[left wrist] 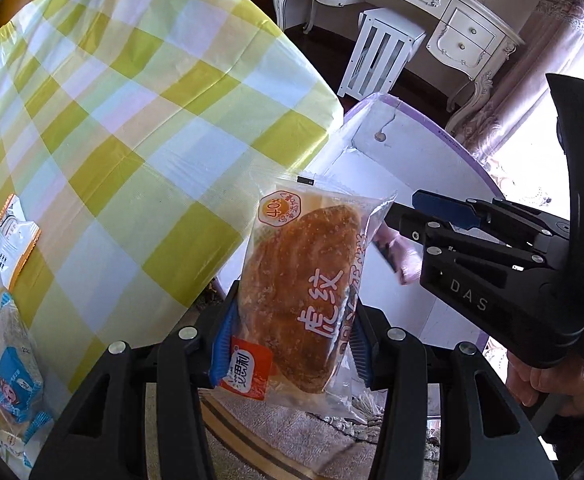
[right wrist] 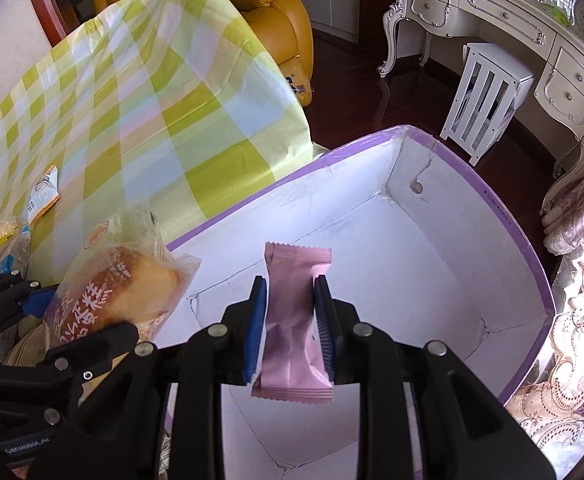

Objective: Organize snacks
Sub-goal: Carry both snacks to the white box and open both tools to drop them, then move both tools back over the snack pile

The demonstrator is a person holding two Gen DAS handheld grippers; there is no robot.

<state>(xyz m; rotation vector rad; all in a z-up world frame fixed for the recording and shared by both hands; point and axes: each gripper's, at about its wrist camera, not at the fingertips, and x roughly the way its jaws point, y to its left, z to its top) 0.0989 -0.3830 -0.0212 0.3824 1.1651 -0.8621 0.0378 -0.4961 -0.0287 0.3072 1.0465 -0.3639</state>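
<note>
- Two views covered the moment; the left wrist view came first. The left gripper (left wrist: 292, 340) pointed steeply down, its blue pads clamped on a clear-wrapped bread cake (left wrist: 296, 296) that stood near the centre, leaning toward 12 o'clock.
- At 3 o'clock from the cake sat the right gripper (left wrist: 396, 236), black with a blue pad, and a sliver of pink packet (left wrist: 406, 258) showed beside its tip; from this side I could not tell how wide it stood. A hand (left wrist: 548, 384) gripped its handle at 4 o'clock.
- Behind the cake, toward 1 o'clock, was the white box (left wrist: 432, 160) with a purple rim. A green checked tablecloth (left wrist: 132, 120) filled 10 o'clock, with more snack packets (left wrist: 12, 240) lying at 9 o'clock.
- Second, the right wrist view: the right gripper (right wrist: 290, 332) stood narrow, and the pink packet (right wrist: 292, 320) hung upright between its pads. Whether the pads pressed on it I could not tell.
- Directly beneath lay the white box (right wrist: 432, 280), the packet hanging over its inside. At 9 o'clock the left gripper (right wrist: 76, 320) held the bread cake (right wrist: 120, 292) at the box's near corner.
</note>
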